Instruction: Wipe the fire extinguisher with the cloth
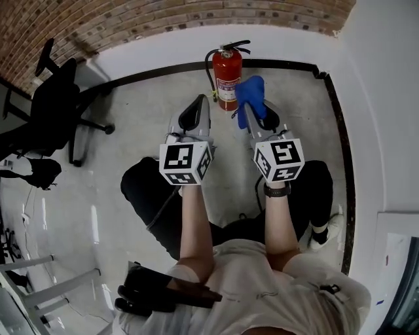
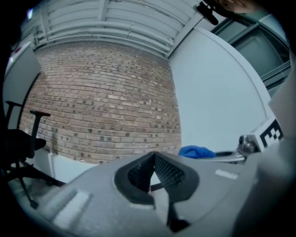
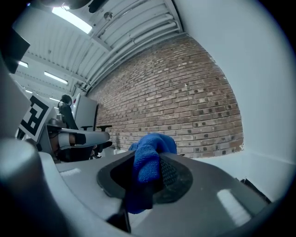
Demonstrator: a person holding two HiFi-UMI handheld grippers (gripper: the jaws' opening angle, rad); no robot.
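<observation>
The red steel fire extinguisher (image 1: 227, 78), with its black hose and lever handle, stands upright on the grey floor against the foot of the white wall, close to the corner where the brick wall (image 1: 131, 16) ends. In the head view the blue microfibre cloth (image 1: 251, 89) lies just to its right and overlaps the edge of the cylinder. Whether the cloth actually touches the metal cannot be told from that angle.

The right gripper (image 1: 260, 114) has its jaws pressed onto the cloth (image 3: 149, 159). A thick fold bulges up above the pads and a tail hangs down below them. The left gripper (image 1: 196, 110) sits just left of the extinguisher and a little short of it. Its jaws meet at the tips with nothing between them (image 2: 153, 162). Both gripper views look up at brick and ceiling, so both tools seem to be tilted nose-up.

This looks like the approach to the wipe, or its very first contact: the cloth is held and raised to the cylinder, but no firm contact is shown. The next move probably calls for tipping the right gripper down so that the bulging fold lies flat on the red body, then stroking along it. The extinguisher stands free, so side pressure could rock it, and the empty left gripper is well placed to steady it.

A black office chair (image 1: 55, 111) stands well off to the left.
</observation>
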